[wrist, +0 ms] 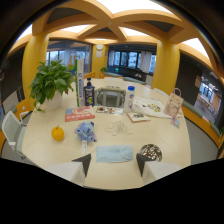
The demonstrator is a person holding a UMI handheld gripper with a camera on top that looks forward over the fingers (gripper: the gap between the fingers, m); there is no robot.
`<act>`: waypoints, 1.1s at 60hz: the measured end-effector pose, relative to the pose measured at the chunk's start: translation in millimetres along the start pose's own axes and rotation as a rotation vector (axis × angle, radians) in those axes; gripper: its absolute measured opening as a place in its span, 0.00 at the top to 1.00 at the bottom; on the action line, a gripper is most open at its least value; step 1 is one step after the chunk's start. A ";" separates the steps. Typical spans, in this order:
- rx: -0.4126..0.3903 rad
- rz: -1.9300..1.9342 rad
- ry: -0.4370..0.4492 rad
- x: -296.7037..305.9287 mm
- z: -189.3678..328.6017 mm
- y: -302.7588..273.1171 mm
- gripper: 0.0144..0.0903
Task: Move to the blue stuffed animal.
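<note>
Hovering above the near edge of the table [45, 145], the gripper [114, 163] has its fingers wide apart and holds nothing; a light blue mask [114, 153] lies flat on the table in the gap between the two tips. The blue toy [85, 131] sits beyond the left finger and a little to its outer side, close to the mask's far left corner and just right of the orange [58, 133]. A tangle of white cord [118, 128] lies to the toy's right, and a red booklet [79, 114] lies behind it, with the potted plant [50, 84] and a dark bottle [89, 92] further back

To do this step well, the tool should swing left and go forward so the toy ends up centred between the fingertips rather than off to one side. Keeping the fingers spread as they are makes sense, since the toy looks soft and wider than a narrow opening would allow. The path should pass over the mask's left end without dragging it, and stay clear of the orange, which could roll if nudged. Coming down gradually while advancing should bring the tips level with the toy's body, not its top. The round foil-like object [150, 151] near the right finger lies away from this path and needs no care
</note>
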 end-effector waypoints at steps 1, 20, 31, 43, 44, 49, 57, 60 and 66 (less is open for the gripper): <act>-0.001 0.000 0.002 0.2 -0.2 0.1 0.06; -0.028 0.015 0.036 -33.7 -15.2 16.8 0.06; -0.034 0.036 0.049 -70.8 -16.1 26.9 0.06; -0.038 0.034 0.024 -110.4 6.4 20.4 0.06; -0.039 0.033 0.021 -113.2 10.4 19.4 0.06; -0.043 0.034 0.008 -124.7 31.0 13.5 0.06; -0.050 0.034 -0.008 -136.4 74.3 3.5 0.06; -0.054 0.033 -0.013 -139.4 93.5 -0.2 0.06; -0.075 0.039 -0.021 -141.5 129.9 -3.4 0.06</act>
